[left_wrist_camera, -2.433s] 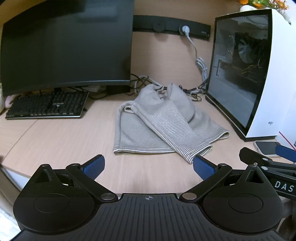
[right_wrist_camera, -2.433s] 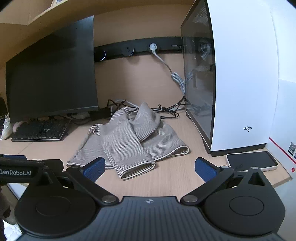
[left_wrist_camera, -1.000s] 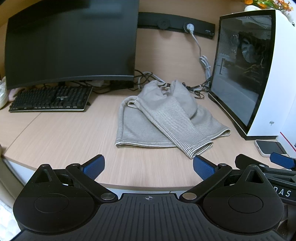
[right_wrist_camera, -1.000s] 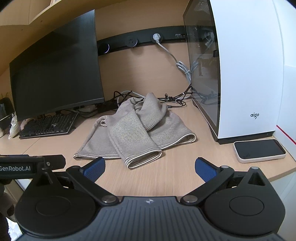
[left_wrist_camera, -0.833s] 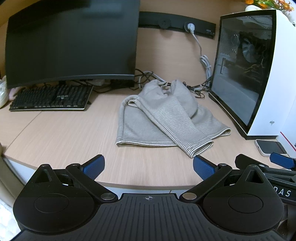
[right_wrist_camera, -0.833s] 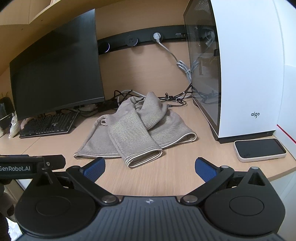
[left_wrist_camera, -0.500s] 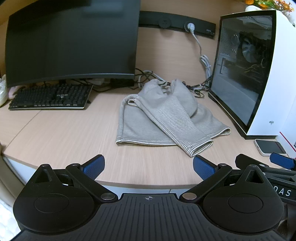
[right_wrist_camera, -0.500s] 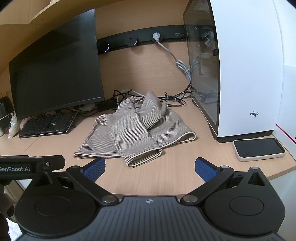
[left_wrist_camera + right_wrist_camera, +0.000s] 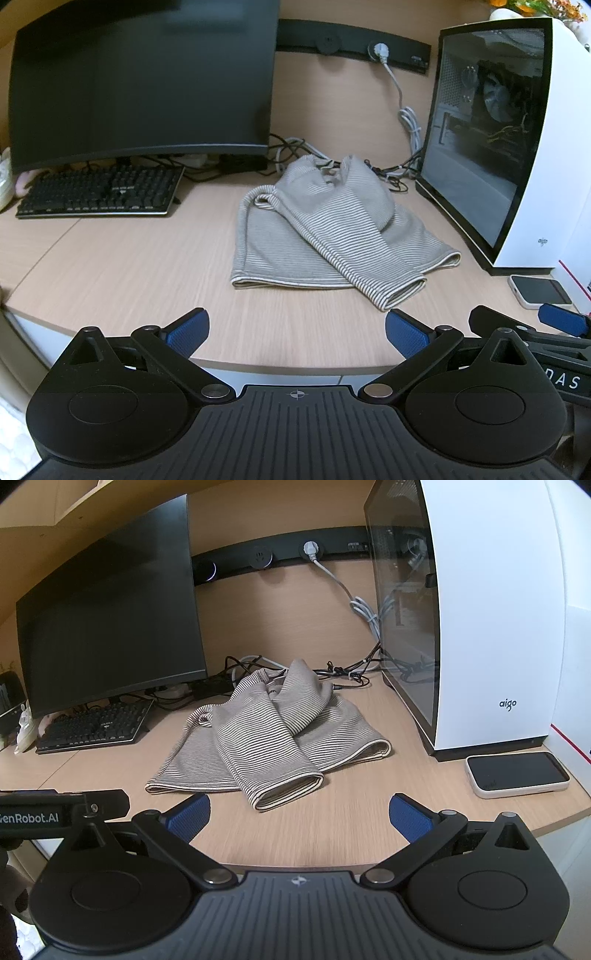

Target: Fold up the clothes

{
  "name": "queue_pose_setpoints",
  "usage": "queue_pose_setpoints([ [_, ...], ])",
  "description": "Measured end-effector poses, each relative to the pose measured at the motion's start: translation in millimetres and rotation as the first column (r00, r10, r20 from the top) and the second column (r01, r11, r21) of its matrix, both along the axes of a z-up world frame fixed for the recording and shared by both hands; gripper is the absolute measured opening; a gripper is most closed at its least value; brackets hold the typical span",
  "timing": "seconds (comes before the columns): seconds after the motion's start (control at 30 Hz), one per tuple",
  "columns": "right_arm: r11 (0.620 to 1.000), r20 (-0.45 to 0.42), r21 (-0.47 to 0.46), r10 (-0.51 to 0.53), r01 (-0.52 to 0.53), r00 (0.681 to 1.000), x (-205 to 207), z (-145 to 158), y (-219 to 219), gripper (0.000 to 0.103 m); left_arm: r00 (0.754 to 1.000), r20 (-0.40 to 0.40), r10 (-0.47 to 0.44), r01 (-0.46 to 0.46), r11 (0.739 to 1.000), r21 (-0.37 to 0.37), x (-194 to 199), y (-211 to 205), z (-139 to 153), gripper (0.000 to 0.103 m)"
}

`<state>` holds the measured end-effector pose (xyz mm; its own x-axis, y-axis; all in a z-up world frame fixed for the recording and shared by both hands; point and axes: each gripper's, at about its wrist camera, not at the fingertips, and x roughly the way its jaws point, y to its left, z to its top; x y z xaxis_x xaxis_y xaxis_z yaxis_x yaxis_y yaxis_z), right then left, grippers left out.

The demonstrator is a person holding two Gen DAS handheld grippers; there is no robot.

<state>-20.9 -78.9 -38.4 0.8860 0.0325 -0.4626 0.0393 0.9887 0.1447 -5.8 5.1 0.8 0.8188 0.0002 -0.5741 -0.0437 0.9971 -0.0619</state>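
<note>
A grey striped garment (image 9: 325,236) lies crumpled on the wooden desk (image 9: 129,266), with one sleeve or leg crossed over the body; it also shows in the right wrist view (image 9: 269,738). My left gripper (image 9: 295,330) is open and empty, held over the desk's front edge, short of the garment. My right gripper (image 9: 299,818) is open and empty, also at the front edge, just before the garment's nearest cuff. The right gripper's fingers (image 9: 561,319) show at the right of the left wrist view.
A black monitor (image 9: 144,88) and keyboard (image 9: 99,192) stand at the back left. A white PC case (image 9: 480,627) stands at the right, with a phone (image 9: 517,773) before it. Cables (image 9: 351,672) lie behind the garment.
Both grippers have stayed open and nearly still; the views shifted only slightly. The garment has not moved.
</note>
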Motion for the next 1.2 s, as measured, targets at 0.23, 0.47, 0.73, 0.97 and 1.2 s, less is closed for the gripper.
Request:
queue_pose_setpoints([
  [0.23, 1.0, -0.013, -0.003, 0.009, -0.009, 1.0, 7.0, -1.9, 4.2, 0.103, 1.0, -0.011, 0.007, -0.007, 1.0, -0.003, 4.9, 5.9, -2.0, 0.103],
  [0.47, 1.0, -0.03, -0.007, 0.016, -0.016, 0.999, 17.4, -5.3, 9.5, 0.103, 0.999, -0.032, 0.016, -0.017, 1.0, -0.009, 12.6, 12.6, -7.1, 0.103],
  [0.73, 1.0, -0.052, -0.004, 0.016, -0.016, 0.999, 31.3, -9.9, 16.0, 0.103, 0.998, -0.063, 0.016, -0.017, 1.0, -0.013, 27.4, 22.9, -12.4, 0.103],
  [0.97, 1.0, -0.071, 0.007, -0.029, 0.03, 0.997, 48.5, -11.2, 18.9, 0.103, 0.993, -0.115, -0.036, 0.033, 0.999, -0.031, 57.9, 34.4, -21.2, 0.103],
  [1.2, 0.99, -0.12, 0.008, -0.136, 0.137, 0.983, 78.3, -14.8, 29.9, 0.103, 0.977, -0.161, -0.142, 0.127, 0.987, -0.1, 117.0, 57.3, -28.4, 0.103],
])
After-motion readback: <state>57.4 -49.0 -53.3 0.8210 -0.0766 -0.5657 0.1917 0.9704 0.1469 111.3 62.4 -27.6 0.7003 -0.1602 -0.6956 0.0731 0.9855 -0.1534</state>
